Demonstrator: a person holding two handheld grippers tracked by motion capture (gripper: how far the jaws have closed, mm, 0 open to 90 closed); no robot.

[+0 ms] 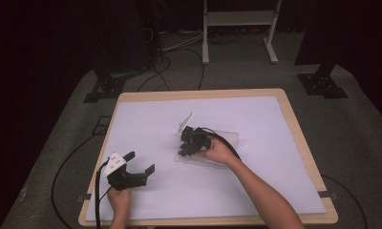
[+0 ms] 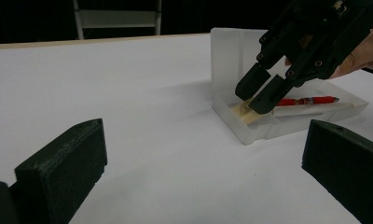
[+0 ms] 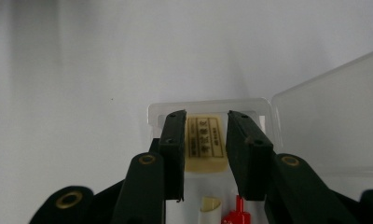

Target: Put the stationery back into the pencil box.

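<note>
Overhead, the right gripper dips into a clear plastic box with its lid raised, while the left gripper rests apart on the white table, jaws spread and empty. From the left gripper view, a red pen lies in the box just behind the right gripper's tips. In the right gripper view, the jaws flank a cream eraser, seemingly pinching it.

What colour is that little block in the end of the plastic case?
Cream-yellow eraser with dark printed lettering, clearest in the right gripper view.
</note>
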